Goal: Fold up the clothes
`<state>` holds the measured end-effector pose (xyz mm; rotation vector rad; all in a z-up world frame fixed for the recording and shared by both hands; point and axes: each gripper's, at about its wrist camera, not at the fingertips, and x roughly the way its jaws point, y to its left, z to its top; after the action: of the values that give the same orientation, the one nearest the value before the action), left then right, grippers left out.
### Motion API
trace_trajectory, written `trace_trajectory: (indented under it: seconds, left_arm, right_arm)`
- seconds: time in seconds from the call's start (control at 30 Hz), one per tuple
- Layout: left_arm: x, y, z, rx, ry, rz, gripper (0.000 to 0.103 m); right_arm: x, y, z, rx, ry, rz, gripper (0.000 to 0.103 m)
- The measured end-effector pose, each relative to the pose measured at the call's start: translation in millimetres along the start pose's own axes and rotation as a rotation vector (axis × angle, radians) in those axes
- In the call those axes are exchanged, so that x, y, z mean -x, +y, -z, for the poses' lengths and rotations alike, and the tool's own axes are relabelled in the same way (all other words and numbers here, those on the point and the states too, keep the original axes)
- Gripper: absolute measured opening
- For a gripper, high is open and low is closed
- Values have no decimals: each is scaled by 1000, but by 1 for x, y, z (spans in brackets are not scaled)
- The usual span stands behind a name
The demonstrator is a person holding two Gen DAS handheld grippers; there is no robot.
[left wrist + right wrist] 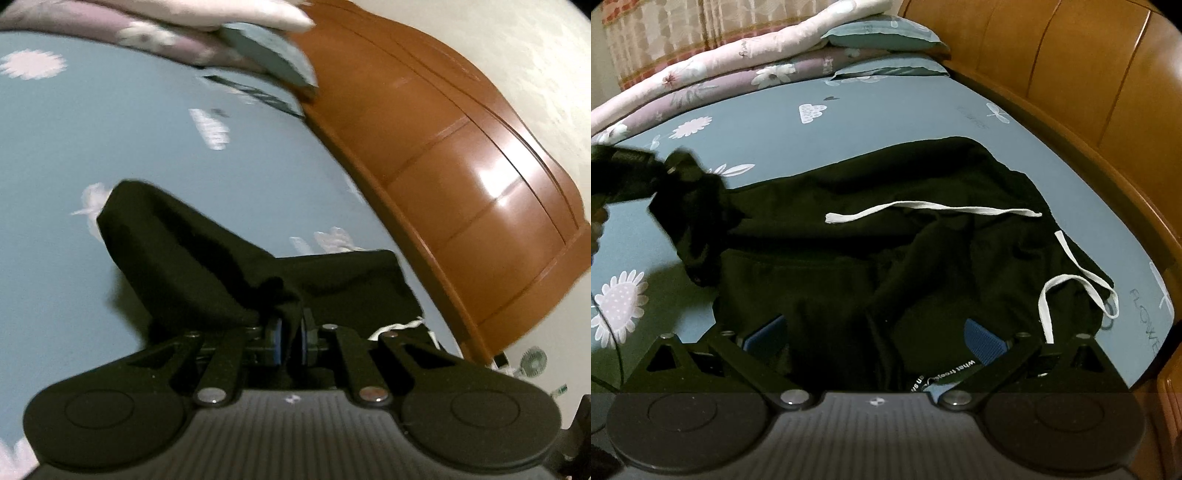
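Note:
A black hooded garment point(886, 240) with white drawstrings point(923, 210) lies spread on the blue flowered bed sheet point(886, 122). My left gripper point(291, 341) is shut on a bunched fold of the black garment point(192, 258), lifting it off the sheet. In the right wrist view the left gripper point(670, 170) appears blurred at the left, holding up a flap of the fabric. My right gripper point(875, 338) stands open low over the garment's near part, blue pads point(984, 341) wide apart, with fabric and white printed lettering point(945, 373) beneath them.
Folded pink and lilac quilts point(720, 70) and teal pillows point(886, 37) are stacked at the far side of the bed. A wooden headboard point(1071, 74) runs along the right edge. A curtain point(665, 29) hangs behind. A small fan point(533, 360) stands beyond the bed.

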<state>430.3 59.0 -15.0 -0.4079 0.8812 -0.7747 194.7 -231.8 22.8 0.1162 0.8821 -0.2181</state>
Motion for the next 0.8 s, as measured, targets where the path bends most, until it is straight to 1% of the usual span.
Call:
trace_trajectory:
  seconds: [0.1,0.23,0.37,0.43,0.47,0.57,0.6,0.67,0.77,0.8]
  left_arm:
    - [-25,-21,-8,-44,32,46,7]
    - [-57,-40,-7,-87,101,56,7]
    - [-61,-44,1,-96,129,53,8]
    - [-50,-40,3,-86,115,61,11]
    - [-43,-38,4,-78,107,64,15]
    - [-15,-28,3,-79,58,51,21]
    - [-5,-25,3,-80,40,44,26]
    - [11,-13,3,-64,4,16,30]
    - [30,12,10,-6,-31,-59,31]
    - [35,24,14,34,-33,-86,31]
  right_arm:
    - [3,-1,2,-10,-4,8,103]
    - [8,-2,5,-22,-12,21,103]
    - [12,-6,8,-37,-16,30,103]
    - [12,-7,9,-44,-16,22,103]
    - [12,-8,10,-47,-16,19,103]
    - [9,-7,9,-43,-16,4,103]
    - [8,-6,8,-38,-15,-1,103]
    - [7,-2,6,-22,-15,-12,103]
    - [4,3,5,-2,-7,-23,103]
    - [2,4,4,1,-4,-25,103]
